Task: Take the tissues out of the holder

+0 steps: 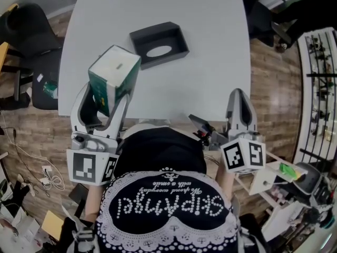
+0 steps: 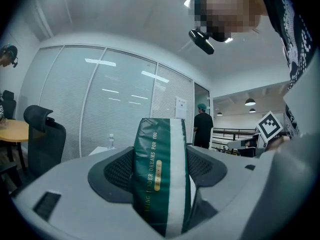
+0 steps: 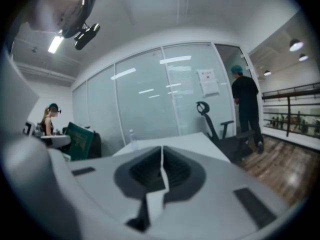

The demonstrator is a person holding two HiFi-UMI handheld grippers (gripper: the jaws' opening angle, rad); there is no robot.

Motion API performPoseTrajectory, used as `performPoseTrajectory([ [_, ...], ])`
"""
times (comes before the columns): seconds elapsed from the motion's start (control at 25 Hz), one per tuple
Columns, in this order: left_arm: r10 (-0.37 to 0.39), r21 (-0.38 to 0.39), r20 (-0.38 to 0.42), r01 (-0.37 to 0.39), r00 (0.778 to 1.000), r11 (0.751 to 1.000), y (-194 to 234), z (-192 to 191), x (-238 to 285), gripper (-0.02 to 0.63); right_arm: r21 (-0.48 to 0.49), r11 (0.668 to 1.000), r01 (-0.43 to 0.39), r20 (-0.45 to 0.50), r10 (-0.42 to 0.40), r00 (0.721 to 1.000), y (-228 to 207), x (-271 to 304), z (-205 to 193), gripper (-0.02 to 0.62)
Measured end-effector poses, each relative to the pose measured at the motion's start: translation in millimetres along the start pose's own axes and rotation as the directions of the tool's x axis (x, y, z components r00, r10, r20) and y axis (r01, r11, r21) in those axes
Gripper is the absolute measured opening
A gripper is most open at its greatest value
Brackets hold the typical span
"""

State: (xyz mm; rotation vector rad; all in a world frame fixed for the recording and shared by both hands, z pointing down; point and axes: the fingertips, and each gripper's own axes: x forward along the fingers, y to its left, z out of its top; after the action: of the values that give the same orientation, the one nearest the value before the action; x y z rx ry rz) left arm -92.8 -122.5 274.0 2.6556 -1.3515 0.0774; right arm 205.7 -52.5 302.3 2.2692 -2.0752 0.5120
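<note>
A green and white tissue pack (image 1: pixel 114 77) hangs in the air over the near left part of the white table (image 1: pixel 210 51), and my left gripper (image 1: pixel 108 107) is shut on it. Seen from the left gripper view, the pack (image 2: pixel 162 176) stands upright, pinched between both jaws. The black tissue holder (image 1: pixel 158 44) lies on the table farther back, tipped so its oval opening shows. At the table's near right edge my right gripper (image 1: pixel 240 105) is shut with nothing in it; its jaws (image 3: pixel 161 176) meet in the right gripper view. The pack (image 3: pixel 79 140) shows there at the left too.
Black office chairs (image 1: pixel 29 33) stand left of the table and another (image 1: pixel 263 15) at the far right. Cables and boxes (image 1: pixel 31 183) litter the wooden floor at the left. A cart with tools (image 1: pixel 284 178) is at my right. A person (image 3: pixel 246 104) stands by the glass wall.
</note>
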Motion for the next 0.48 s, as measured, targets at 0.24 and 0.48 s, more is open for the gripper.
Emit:
performPoseTrajectory([
  [0.24, -0.003, -0.003, 0.002, 0.003, 1.0, 1.0, -0.2, 1.2, 1.0, 0.339, -0.002, 1.0, -0.004, -0.001, 0.004, 1.0, 1.8, 0.5, 0.8, 0.034],
  [0.48, -0.009, -0.009, -0.004, 0.009, 1.0, 1.0, -1.2, 1.2, 2.3, 0.341, -0.003, 1.0, -0.015, -0.003, 0.015, 1.0, 5.6, 2.6, 1.7, 0.034],
])
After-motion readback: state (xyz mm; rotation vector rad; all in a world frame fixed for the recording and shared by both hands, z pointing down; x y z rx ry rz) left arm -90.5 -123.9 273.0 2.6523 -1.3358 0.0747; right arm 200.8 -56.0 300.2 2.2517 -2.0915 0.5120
